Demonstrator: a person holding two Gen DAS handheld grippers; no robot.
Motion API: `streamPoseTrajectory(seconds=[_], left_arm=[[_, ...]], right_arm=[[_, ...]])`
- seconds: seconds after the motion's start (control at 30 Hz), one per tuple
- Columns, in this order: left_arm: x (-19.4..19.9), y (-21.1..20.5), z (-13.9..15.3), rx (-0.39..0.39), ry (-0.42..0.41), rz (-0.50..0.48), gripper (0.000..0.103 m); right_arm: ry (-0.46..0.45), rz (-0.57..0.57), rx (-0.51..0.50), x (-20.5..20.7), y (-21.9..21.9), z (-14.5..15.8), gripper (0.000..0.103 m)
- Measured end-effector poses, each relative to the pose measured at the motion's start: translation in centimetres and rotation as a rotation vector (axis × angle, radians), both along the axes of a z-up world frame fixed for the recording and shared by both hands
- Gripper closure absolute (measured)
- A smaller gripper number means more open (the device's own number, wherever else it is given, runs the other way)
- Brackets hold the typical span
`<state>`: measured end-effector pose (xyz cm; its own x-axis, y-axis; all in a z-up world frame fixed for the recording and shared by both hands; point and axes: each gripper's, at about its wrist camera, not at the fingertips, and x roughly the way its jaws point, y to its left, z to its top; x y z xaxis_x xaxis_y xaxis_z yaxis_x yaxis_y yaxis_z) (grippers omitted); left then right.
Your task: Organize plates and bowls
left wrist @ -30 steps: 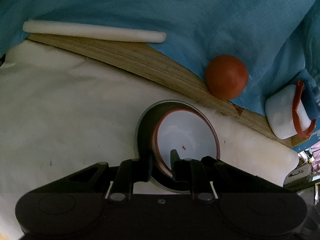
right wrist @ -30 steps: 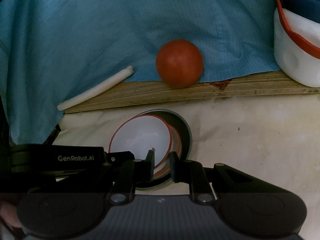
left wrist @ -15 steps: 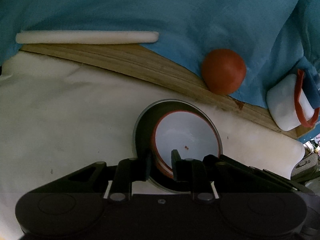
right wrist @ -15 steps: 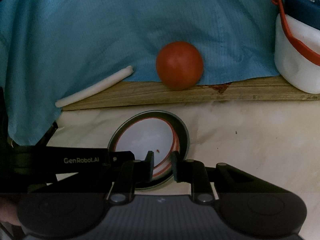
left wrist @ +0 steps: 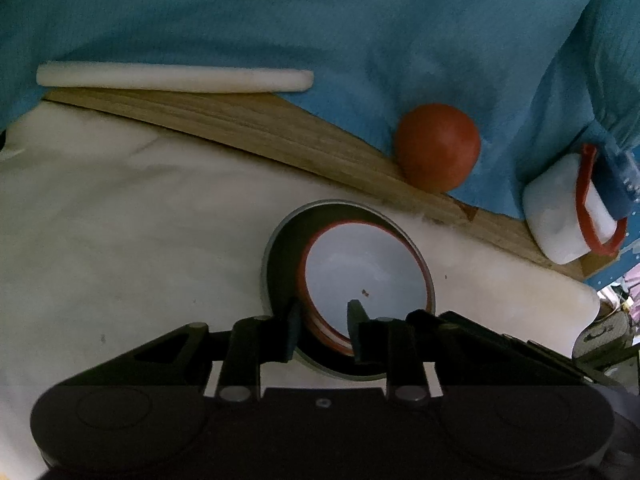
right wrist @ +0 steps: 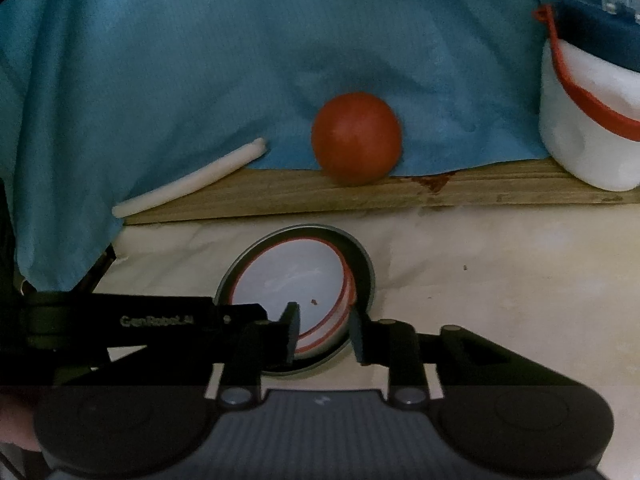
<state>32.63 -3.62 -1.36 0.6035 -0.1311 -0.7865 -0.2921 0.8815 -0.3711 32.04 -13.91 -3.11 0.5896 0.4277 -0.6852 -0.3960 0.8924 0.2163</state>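
We are holding both grippers at a stack of red-rimmed white bowls (left wrist: 366, 276) that is sitting inside a dark grey plate (left wrist: 280, 264) on the cream-covered counter (left wrist: 132, 216). Our left gripper (left wrist: 322, 330) is straddling the near-left rim of the bowls, one finger outside and one inside; whether the fingers are pressing the rim or just bracketing it, we cannot tell. Our right gripper (right wrist: 324, 334) is doing the same at the opposite side, and there too we cannot tell whether it is clamping. The bowls are sitting off-centre in the plate, leaning toward one edge. The risk we are judging: if the two sides lift unevenly, the nested bowls could slide apart or tip out, or the plate could be dragged along. A red ball (left wrist: 438, 148) and a white rod (left wrist: 172, 78) are lying behind, against the blue cloth (left wrist: 320, 20).
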Motion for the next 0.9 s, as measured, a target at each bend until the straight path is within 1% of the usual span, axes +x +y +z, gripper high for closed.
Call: streamPoseTrajectory(seconds=[0.2, 0.27, 0.3, 0.33, 0.37, 0.4, 0.47, 0.5, 0.57, 0.63, 0.77, 0.9], left_arm=[[-0.7, -0.1, 0.6, 0.006, -0.033, 0.009, 0.063], [-1.0, -0.1, 0.8, 0.013, -0.043, 0.014, 0.055], [-1.2, -0.1, 0.9, 0.018, -0.048, 0.017, 0.053], [-1.3, 0.0, 1.0, 0.022, -0.052, 0.021, 0.047], [-1.5, 0.0, 1.1, 0.026, -0.058, 0.022, 0.042], [-1.8, 0.1, 1.3, 0.029, -0.066, 0.022, 0.039], [-2.2, 0.2, 1.6, 0.043, -0.084, 0.020, 0.030], [-2.4, 0.2, 1.8, 0.052, -0.093, 0.018, 0.027], [-2.9, 0.3, 2.1, 0.066, -0.107, 0.013, 0.019], [-3.5, 0.5, 2.4, 0.083, -0.122, 0.009, 0.013], [-4.5, 0.9, 2.9, 0.132, -0.148, 0.012, 0.001], [-5.4, 1.6, 3.0, 0.154, -0.150, 0.004, 0.001]], right_arm=[[-0.024, -0.024, 0.013, -0.5, -0.8, 0.7, 0.053], [-0.033, -0.036, 0.017, -0.8, -1.1, 0.9, 0.046], [-0.038, -0.043, 0.018, -0.9, -1.3, 1.1, 0.040], [-0.043, -0.050, 0.019, -1.0, -1.4, 1.3, 0.034], [-0.049, -0.054, 0.020, -1.2, -1.6, 1.4, 0.032], [-0.054, -0.058, 0.023, -1.3, -1.8, 1.6, 0.027], [-0.067, -0.065, 0.022, -1.6, -2.3, 2.1, 0.021], [-0.076, -0.070, 0.022, -1.8, -2.5, 2.3, 0.017], [-0.087, -0.076, 0.023, -2.1, -2.9, 2.7, 0.014], [-0.097, -0.088, 0.025, -2.5, -3.3, 3.0, 0.007], [-0.111, -0.110, 0.026, -3.3, -4.2, 3.4, 0.000], [-0.130, -0.126, -0.005, -4.2, -4.7, 3.5, 0.000]])
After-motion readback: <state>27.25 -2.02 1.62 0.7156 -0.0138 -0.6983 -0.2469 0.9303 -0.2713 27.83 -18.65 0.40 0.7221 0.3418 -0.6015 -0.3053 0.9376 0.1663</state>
